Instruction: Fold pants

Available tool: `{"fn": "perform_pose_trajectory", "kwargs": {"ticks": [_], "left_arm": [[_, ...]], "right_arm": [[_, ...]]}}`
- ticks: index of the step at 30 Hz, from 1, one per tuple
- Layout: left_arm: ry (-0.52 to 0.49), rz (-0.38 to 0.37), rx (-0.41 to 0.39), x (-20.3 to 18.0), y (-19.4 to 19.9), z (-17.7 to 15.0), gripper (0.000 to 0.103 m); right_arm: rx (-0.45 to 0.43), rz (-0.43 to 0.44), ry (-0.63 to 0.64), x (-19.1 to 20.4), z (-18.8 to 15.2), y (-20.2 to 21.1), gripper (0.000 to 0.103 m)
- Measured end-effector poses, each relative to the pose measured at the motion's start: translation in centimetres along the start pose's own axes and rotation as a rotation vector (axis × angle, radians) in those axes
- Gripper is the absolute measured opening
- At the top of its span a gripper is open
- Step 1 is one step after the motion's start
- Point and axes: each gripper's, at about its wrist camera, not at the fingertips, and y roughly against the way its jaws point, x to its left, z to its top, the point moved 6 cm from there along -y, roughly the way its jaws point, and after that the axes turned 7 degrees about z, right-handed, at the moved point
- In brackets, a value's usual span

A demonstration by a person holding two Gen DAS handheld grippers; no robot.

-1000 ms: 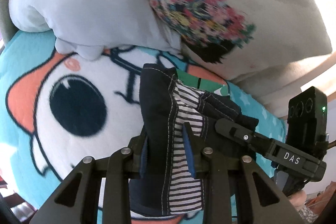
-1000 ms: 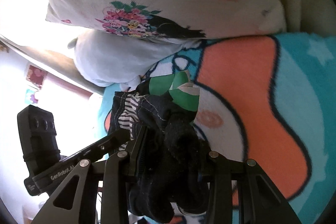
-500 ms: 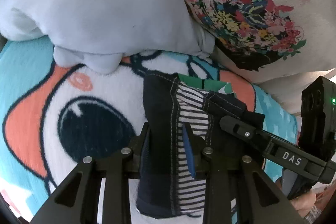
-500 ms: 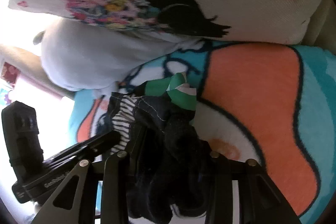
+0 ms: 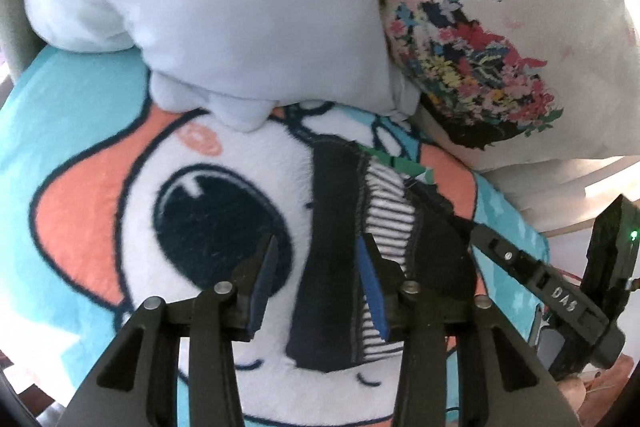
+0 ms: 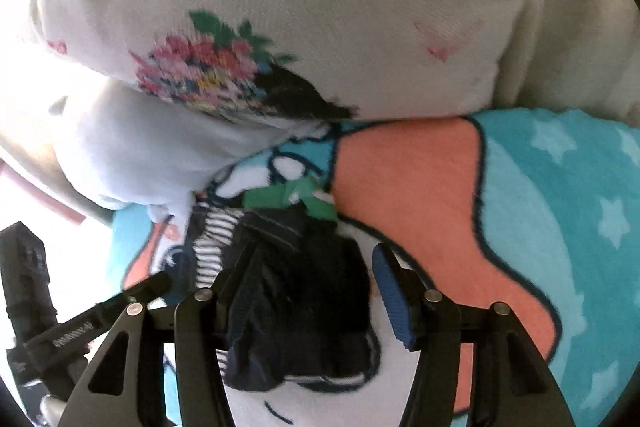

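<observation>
The pants (image 5: 340, 251) are a small folded dark navy bundle with a black-and-white striped lining and a green patch. They lie on the cartoon blanket (image 5: 100, 211) just below the pillows. My left gripper (image 5: 318, 279) is open, its blue pads apart, with the bundle's left edge lying loose between them. My right gripper (image 6: 316, 291) is open too, its jaws straddling the bundle's dark right end (image 6: 320, 291). The right gripper's body also shows in the left wrist view (image 5: 560, 291).
A pale blue pillow (image 5: 224, 11) and a white floral pillow (image 5: 500, 39) sit close behind the bundle. The blanket with an eye and orange shapes spreads left and right (image 6: 540, 227). The bed edge and a bright room lie beyond.
Both grippers have opened and let go of the pants, which now rest on the blanket. The bundle has come closer to the pillows than before.
</observation>
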Motion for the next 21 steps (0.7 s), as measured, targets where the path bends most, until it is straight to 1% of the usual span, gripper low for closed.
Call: {"fn": "perform_pose_trajectory", "kwargs": {"ticks": [4, 5, 7, 11, 15, 17, 18, 20, 21], "left_arm": [[0.018, 0.003, 0.004, 1.0, -0.1, -0.6, 0.04], [0.023, 0.005, 0.0, 1.2, 0.1, -0.7, 0.04], [0.028, 0.014, -0.007, 1.5, 0.3, -0.9, 0.04], [0.044, 0.042, -0.03, 2.0, 1.4, -1.5, 0.04], [0.026, 0.101, -0.09, 1.4, 3.7, -2.8, 0.04], [0.01, 0.14, -0.127, 0.6, 5.2, -3.8, 0.04], [0.003, 0.158, -0.148, 0.2, 6.0, -4.4, 0.041], [-0.014, 0.199, -0.191, -0.7, 7.4, -5.4, 0.046], [-0.027, 0.224, -0.214, -1.4, 8.1, -6.1, 0.05]], "right_arm": [[0.081, -0.028, -0.002, -0.1, -1.2, -2.6, 0.062], [0.099, -0.036, 0.016, 0.1, -1.3, -3.1, 0.065], [0.111, -0.054, 0.063, 0.6, -1.4, -3.6, 0.065], [0.066, -0.023, 0.077, 1.1, -0.9, -2.4, 0.066], [-0.004, 0.019, 0.069, 1.3, -0.6, 0.0, 0.066], [-0.023, 0.039, 0.08, 1.6, -1.0, 0.9, 0.066], [-0.027, 0.048, 0.088, 1.8, -1.2, 1.3, 0.066], [-0.032, 0.056, 0.106, 2.1, -1.6, 2.0, 0.067], [-0.032, 0.057, 0.122, 2.1, -2.0, 2.6, 0.067]]}}
